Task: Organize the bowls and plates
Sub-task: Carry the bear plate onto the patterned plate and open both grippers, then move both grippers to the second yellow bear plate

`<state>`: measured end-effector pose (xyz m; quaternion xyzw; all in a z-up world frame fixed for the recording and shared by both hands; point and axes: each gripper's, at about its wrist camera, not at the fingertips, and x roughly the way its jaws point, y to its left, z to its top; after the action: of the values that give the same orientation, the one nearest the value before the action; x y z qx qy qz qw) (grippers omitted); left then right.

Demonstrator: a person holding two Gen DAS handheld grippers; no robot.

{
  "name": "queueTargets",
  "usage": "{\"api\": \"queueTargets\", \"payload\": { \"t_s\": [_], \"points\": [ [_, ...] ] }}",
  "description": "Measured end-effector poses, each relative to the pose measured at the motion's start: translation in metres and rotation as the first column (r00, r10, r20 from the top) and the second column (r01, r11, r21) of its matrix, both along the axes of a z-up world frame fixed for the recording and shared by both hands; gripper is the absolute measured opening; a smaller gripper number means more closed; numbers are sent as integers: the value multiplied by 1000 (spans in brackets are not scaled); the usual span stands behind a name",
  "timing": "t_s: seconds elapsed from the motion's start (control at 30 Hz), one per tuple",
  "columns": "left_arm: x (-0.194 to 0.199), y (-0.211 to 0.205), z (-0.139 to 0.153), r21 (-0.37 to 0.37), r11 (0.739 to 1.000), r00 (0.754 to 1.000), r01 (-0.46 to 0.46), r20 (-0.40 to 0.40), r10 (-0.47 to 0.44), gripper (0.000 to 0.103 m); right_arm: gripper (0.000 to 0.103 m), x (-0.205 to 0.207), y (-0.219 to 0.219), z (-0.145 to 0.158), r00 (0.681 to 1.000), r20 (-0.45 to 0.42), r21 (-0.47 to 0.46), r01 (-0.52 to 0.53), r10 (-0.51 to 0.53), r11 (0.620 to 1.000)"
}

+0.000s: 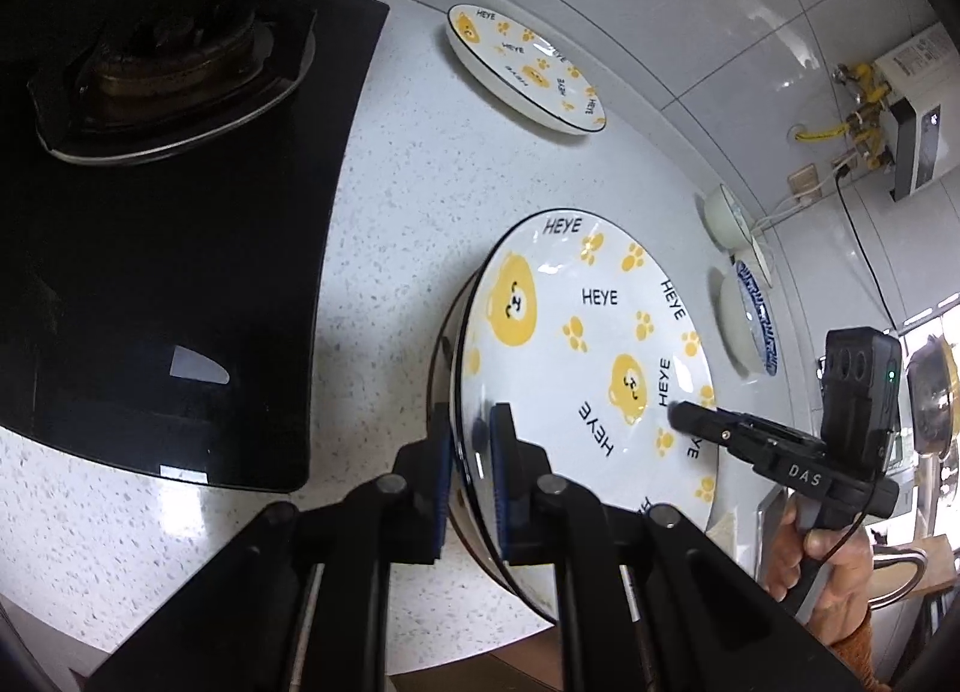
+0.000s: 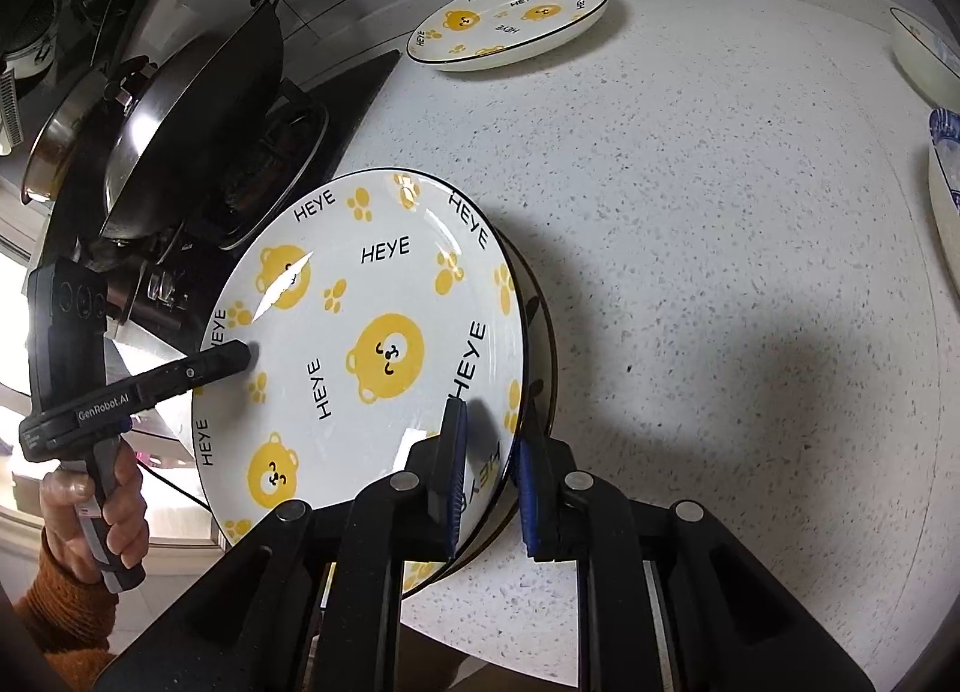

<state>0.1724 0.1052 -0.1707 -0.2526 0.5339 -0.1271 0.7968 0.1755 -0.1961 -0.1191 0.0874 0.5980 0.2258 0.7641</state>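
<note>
A white plate with yellow bears and "HEYE" lettering (image 1: 588,344) is held above the speckled counter (image 1: 390,224); it also shows in the right wrist view (image 2: 372,344). My left gripper (image 1: 471,440) is shut on its left rim. My right gripper (image 2: 492,440) is shut on its right rim. Each gripper shows in the other's view, the right one (image 1: 681,413) and the left one (image 2: 243,356). A second bear plate (image 1: 528,68) lies flat near the back wall and also shows in the right wrist view (image 2: 510,20).
A black gas hob (image 1: 180,272) with a wok (image 2: 198,134) lies to the left. White bowls (image 1: 726,215) and a blue-patterned bowl (image 1: 753,326) stand at the right, near the wall. A water heater (image 1: 912,110) hangs on the tiled wall.
</note>
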Motion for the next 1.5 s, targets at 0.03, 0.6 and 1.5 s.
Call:
{"api": "queueTargets", "payload": {
  "t_s": [0.03,0.6,1.5],
  "points": [
    [0,1,0,-3,1000,1000,-1,-4,1,10,14,2,3,0,1000,-5,-5,-4,4,1000],
    [10,-14,9,-15,999,997,50,-54,-50,48,36,9,7,7,996,-74,9,-40,40,999],
    [20,-11,74,138,974,967,182,155,-203,74,66,-12,-43,84,970,184,17,160,-160,987]
  ]
}}
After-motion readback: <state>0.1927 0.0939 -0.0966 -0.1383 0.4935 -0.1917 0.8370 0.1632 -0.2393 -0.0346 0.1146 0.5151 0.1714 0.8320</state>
